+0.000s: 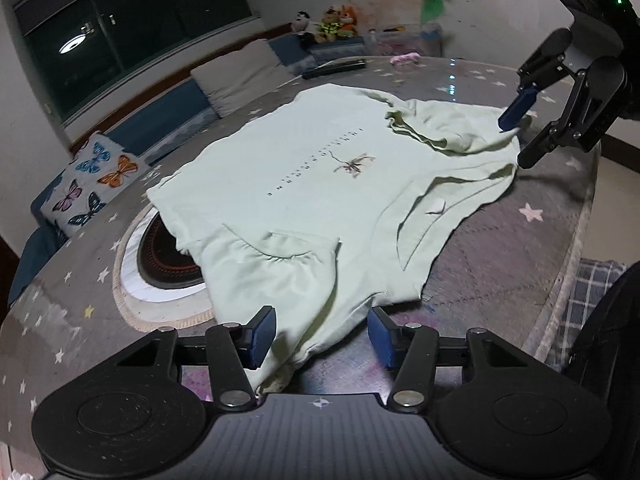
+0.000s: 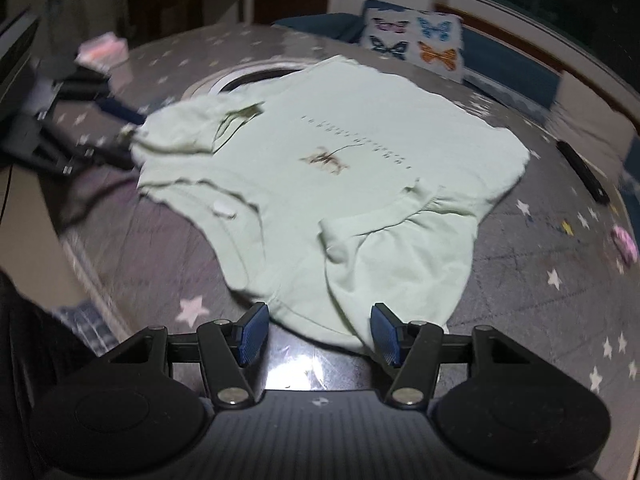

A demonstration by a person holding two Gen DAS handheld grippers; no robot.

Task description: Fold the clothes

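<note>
A pale green T-shirt (image 1: pixel 320 168) with a small print lies front-up on the round star-patterned table (image 1: pixel 500 272), both sleeves folded inward. In the left wrist view my left gripper (image 1: pixel 322 336) stands open at one shoulder, with bunched cloth lying between its blue pads (image 1: pixel 266 336). My right gripper (image 1: pixel 516 136) is at the far shoulder, jaws apart around a raised corner of the shirt. In the right wrist view the shirt (image 2: pixel 340 152) reaches my right gripper (image 2: pixel 319 336), whose pads straddle its edge without pressing. The left gripper (image 2: pixel 124 134) is blurred at the left.
A round woven mat (image 1: pixel 160 272) lies partly under the shirt. A black remote (image 1: pixel 334 68) and a pink item (image 1: pixel 404 58) sit at the table's far rim. A butterfly cushion (image 1: pixel 92 184) and bench cushions lie beyond it. Dark and checked clothing of a person (image 1: pixel 600 320) is at the right.
</note>
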